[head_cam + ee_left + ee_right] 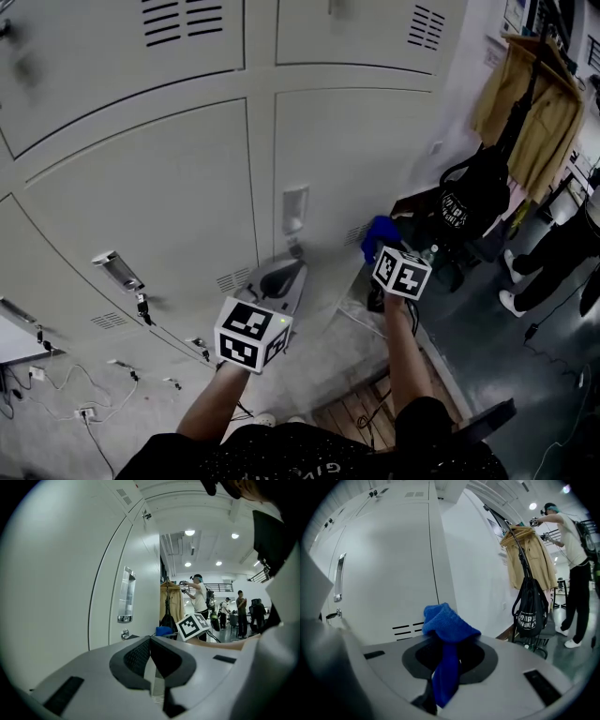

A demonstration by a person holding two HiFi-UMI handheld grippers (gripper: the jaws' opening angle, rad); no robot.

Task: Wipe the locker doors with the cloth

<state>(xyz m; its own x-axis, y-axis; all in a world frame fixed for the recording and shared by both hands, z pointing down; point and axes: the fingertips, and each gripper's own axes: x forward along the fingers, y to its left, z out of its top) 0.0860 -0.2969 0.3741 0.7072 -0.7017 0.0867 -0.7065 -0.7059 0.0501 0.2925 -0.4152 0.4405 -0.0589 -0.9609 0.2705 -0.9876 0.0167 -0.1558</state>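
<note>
right gripper [449, 645] clenched on the blue cloth [446, 623]; cloth bunches up over the jaw tips, with a tail hanging down between them; in the head view it sits low at the right edge of the locker doors [347, 150], near the vent slots [357, 232] of the right-hand door; no view shows whether cloth and door touch; right gripper's marker cube [401, 272] is just on the near side of the cloth; left gripper [150, 640] has its jaws pressed together with nothing between them; it hangs left of the right gripper, aimed at the lower part of that same door, below the metal handle [294, 211]; in the left gripper view the handle stands up and to the left of the jaw tips, with the right gripper's cube far beyond them; far right: tan coat [527, 108] on a hanger, black bag [472, 202] hanging below it; a person [574, 550] stands right of the coat in the right gripper view; loose cables [56, 384] low at the left
</note>
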